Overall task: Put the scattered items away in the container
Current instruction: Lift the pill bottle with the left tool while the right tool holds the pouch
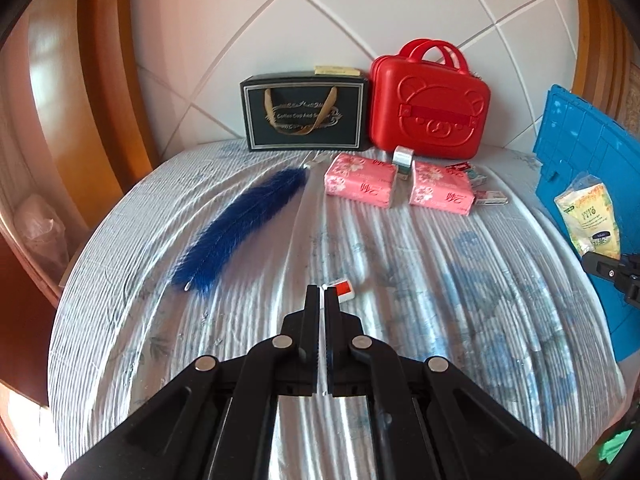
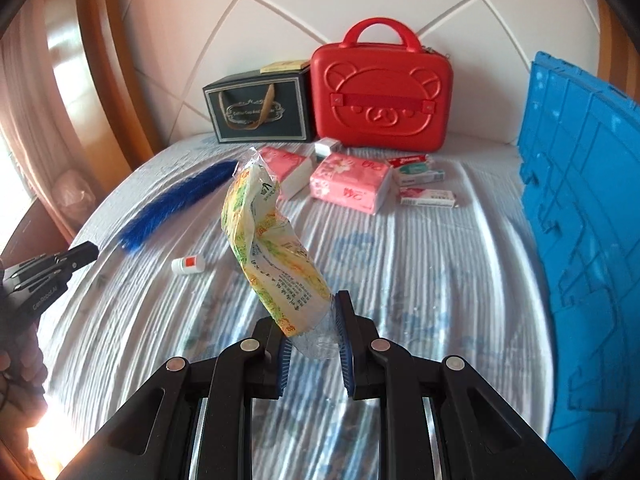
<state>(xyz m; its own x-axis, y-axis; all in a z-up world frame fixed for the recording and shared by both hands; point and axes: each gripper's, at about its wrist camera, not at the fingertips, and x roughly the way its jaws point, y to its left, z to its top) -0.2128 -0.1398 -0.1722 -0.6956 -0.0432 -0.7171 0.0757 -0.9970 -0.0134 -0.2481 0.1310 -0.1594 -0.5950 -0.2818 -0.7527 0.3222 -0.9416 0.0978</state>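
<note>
My right gripper [image 2: 310,320] is shut on a yellow-green tissue pack [image 2: 272,248] and holds it by its clear end above the bed; the pack also shows in the left wrist view [image 1: 588,216] in front of the blue crate [image 1: 588,184]. The crate [image 2: 588,216] stands at the right. My left gripper [image 1: 323,294] is shut and empty, just in front of a small white bottle with a red label [image 1: 342,289], which also shows in the right wrist view [image 2: 189,264]. Two pink tissue packs [image 1: 360,182] [image 1: 440,192], several small boxes [image 2: 424,184] and a blue feather [image 1: 244,224] lie on the bed.
A red bear case [image 1: 430,112] and a black gift box [image 1: 304,114] stand against the white padded headboard. A small silver-white box [image 1: 402,162] stands between the pink packs. The striped bedsheet [image 1: 400,280] covers the bed. Wooden furniture is at the left.
</note>
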